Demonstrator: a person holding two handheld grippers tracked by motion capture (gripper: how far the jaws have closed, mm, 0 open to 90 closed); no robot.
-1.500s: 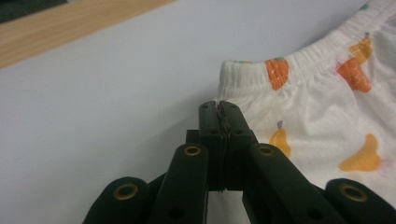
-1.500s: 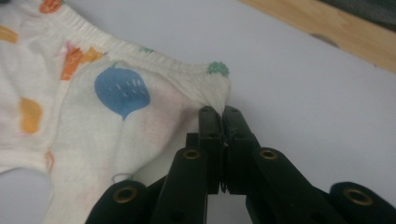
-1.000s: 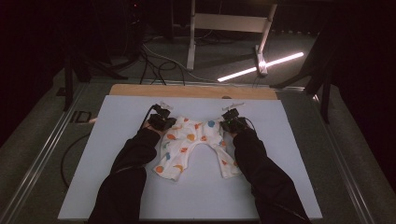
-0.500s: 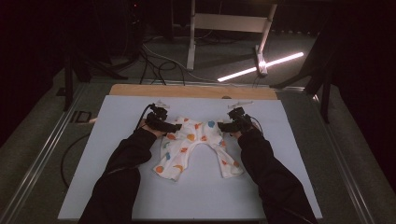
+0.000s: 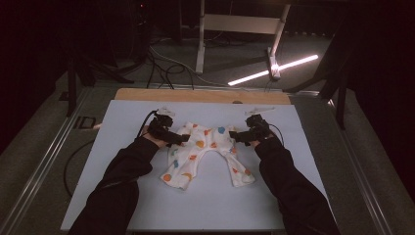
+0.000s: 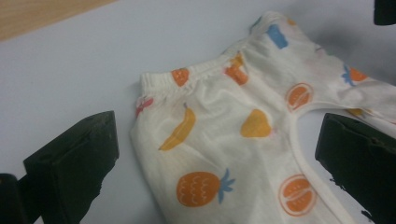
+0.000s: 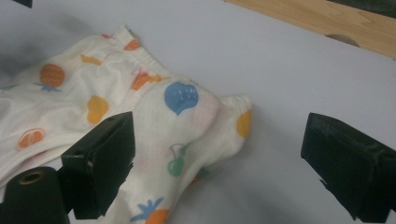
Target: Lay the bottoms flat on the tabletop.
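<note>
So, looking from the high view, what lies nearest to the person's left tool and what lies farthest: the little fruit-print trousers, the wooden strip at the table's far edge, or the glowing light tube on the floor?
From the left tool:
1. Fruit-print trousers, right beside it.
2. Wooden strip, at the table's far edge.
3. Light tube, on the floor beyond, to the right.

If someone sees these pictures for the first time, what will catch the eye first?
The small cream trousers with colourful fruit prints, spread flat in the middle of the pale blue mat. Next, the left gripper and the right gripper at the two ends of the waistband; their jaws have just been opening and stand wide, holding nothing.
</note>
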